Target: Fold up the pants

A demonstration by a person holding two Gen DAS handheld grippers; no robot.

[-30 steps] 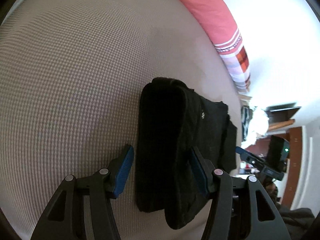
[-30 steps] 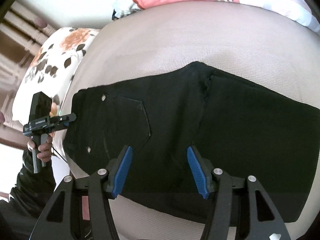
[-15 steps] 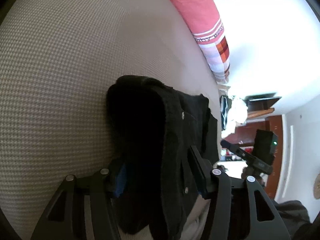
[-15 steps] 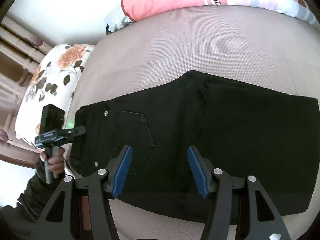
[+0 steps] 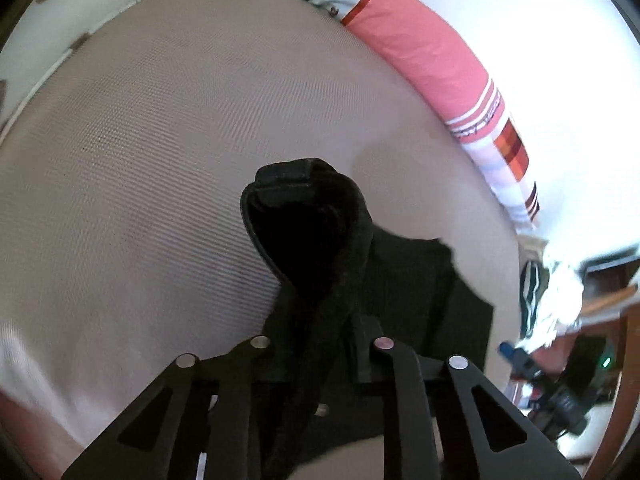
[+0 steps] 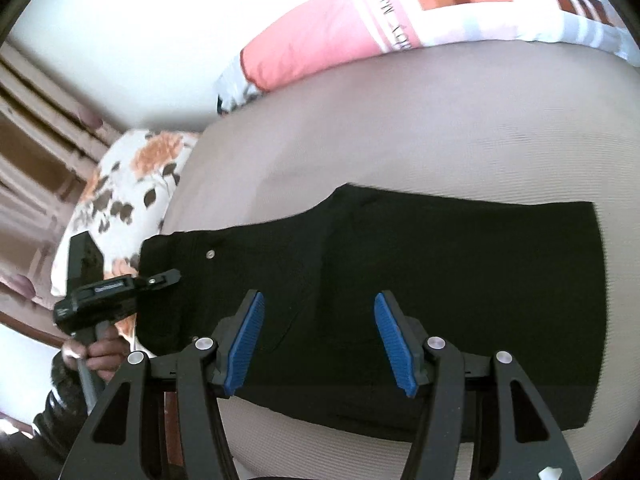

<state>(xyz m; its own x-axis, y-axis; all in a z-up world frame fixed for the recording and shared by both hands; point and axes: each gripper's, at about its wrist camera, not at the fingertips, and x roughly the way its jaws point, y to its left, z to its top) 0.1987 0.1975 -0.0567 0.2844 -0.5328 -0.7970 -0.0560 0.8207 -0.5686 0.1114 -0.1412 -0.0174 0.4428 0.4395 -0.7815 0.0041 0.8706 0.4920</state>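
Pants (image 6: 440, 280), black and already doubled over, lay across the beige bed (image 6: 400, 120), apparently so the waistband end could be carried over for another fold. At that end the left gripper (image 5: 320, 344) was closing on a bunched-up fold of the cloth between its fingers, its pads buried in the fabric. Above the middle of the pants, the right gripper (image 6: 320, 340) hovered with its blue pads apart, holding nothing. Motion blur smeared the waistband's detail.
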